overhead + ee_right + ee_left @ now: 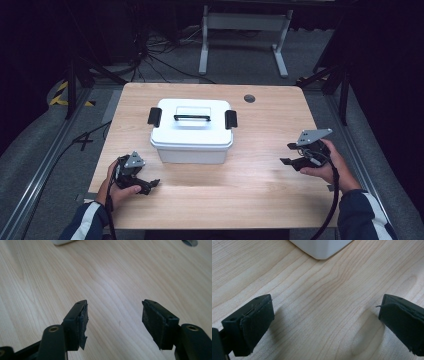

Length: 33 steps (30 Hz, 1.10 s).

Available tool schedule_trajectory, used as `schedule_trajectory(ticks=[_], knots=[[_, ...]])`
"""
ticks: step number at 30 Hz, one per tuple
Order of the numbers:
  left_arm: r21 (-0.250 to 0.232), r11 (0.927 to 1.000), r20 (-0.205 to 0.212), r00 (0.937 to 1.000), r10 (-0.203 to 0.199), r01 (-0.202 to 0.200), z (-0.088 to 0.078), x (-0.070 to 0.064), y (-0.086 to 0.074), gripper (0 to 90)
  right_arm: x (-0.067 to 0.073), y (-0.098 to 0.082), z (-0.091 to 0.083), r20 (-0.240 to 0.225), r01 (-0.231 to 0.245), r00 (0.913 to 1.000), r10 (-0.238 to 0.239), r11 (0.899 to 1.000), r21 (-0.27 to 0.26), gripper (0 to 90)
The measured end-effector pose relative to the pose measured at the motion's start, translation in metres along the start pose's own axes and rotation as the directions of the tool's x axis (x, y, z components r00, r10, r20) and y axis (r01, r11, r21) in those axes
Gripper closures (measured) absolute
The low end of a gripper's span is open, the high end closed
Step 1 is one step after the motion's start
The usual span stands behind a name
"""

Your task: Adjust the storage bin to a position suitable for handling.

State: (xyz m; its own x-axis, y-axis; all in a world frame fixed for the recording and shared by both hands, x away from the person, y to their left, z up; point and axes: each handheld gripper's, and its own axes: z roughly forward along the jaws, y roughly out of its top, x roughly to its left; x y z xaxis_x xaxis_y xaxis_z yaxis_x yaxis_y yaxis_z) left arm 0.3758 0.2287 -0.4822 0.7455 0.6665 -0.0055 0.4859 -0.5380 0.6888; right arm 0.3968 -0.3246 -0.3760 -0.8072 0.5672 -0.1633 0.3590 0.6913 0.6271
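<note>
1. The left gripper (148,185), at the lower left of the high view, has its jaws spread wide over bare wood, holding nothing.
2. The right gripper (288,153), at the right of that view, also has its jaws spread apart and empty.
3. A white rectangular plastic storage box (192,131) with black side latches and a black lid handle stands in the upper centre of the light wooden table (250,190), between the two grippers and apart from both.
4. A round grey grommet hole (249,98) sits near the table's far edge.

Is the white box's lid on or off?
On. The lid sits flat on the white box, its black side clips by the rim and its handle lying down.
</note>
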Motion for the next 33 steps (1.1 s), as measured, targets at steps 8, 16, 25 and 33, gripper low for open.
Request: schedule_trajectory(ticks=[8,16,25,33], knots=[[0.0,1.0,0.0,1.0,-0.002,0.002,0.0,0.0,0.0,0.6,0.003,0.041,-0.005,-0.021,0.077,0.9968,-0.077,0.997,-0.009,41.5],[0.0,1.0,0.0,1.0,-0.004,0.004,0.0,0.0,0.0,0.5,0.005,0.077,-0.011,-0.017,0.147,0.989,-0.147,0.989,-0.011,44.1],[0.001,1.0,0.0,1.0,0.0,0.0,0.0,0.0,0.0,0.5,0.016,0.126,-0.008,-0.032,0.25,0.9676,-0.251,0.968,-0.008,49.7],[-0.001,1.0,0.0,1.0,-0.003,0.003,0.0,0.0,0.0,0.5,0.025,0.162,-0.005,-0.035,0.314,0.9487,-0.314,0.949,-0.008,49.7]])
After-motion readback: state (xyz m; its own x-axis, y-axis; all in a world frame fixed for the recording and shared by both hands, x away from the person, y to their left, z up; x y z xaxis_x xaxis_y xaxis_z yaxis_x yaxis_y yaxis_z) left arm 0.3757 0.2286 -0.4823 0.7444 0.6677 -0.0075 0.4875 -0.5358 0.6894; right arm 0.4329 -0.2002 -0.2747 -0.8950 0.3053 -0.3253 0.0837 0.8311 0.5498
